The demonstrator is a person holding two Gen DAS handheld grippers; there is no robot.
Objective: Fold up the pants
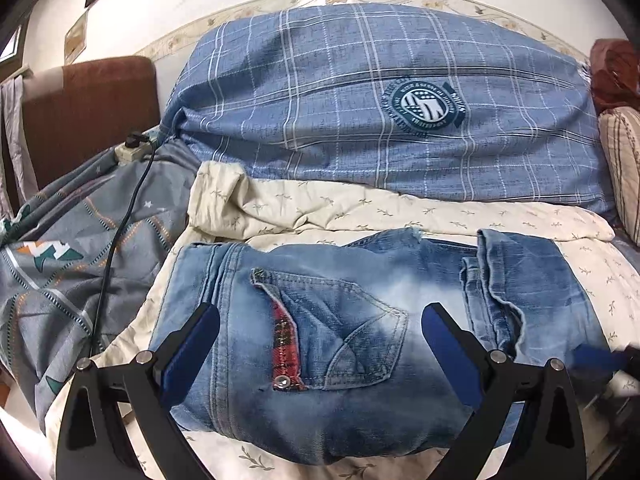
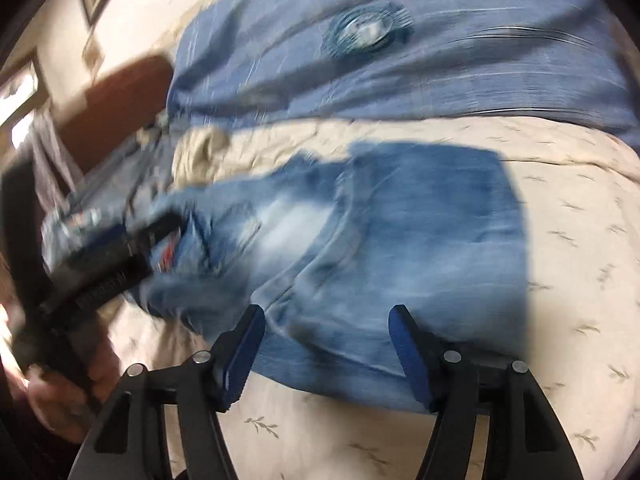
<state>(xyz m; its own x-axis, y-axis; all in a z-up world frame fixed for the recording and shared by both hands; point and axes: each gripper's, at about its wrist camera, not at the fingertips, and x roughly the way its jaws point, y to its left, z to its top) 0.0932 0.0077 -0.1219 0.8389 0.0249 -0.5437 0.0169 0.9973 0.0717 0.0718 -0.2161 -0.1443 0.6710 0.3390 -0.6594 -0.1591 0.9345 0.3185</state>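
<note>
Folded jeans point(image 1: 320, 316) lying crosswise on a cream leaf-print quilt point(image 1: 400, 212), long axis left to right, emblem lettering on the blue plaid pillow point(image 1: 360, 100) unreadable, left gripper point(image 1: 320, 344) wide open above the denim, right gripper point(image 2: 326, 344) open, nothing held.

The right wrist view is motion-smeared: the faded blue denim pants point(image 2: 360, 240) and black left tool point(image 2: 104, 260) lose detail.

A bedroom: quilts point(image 1: 400, 212), pillow point(image 1: 380, 108), headboard point(image 1: 92, 112) on a bed

Both wrist views look down closely, sharing the jeans point(image 1: 320, 320).
</note>
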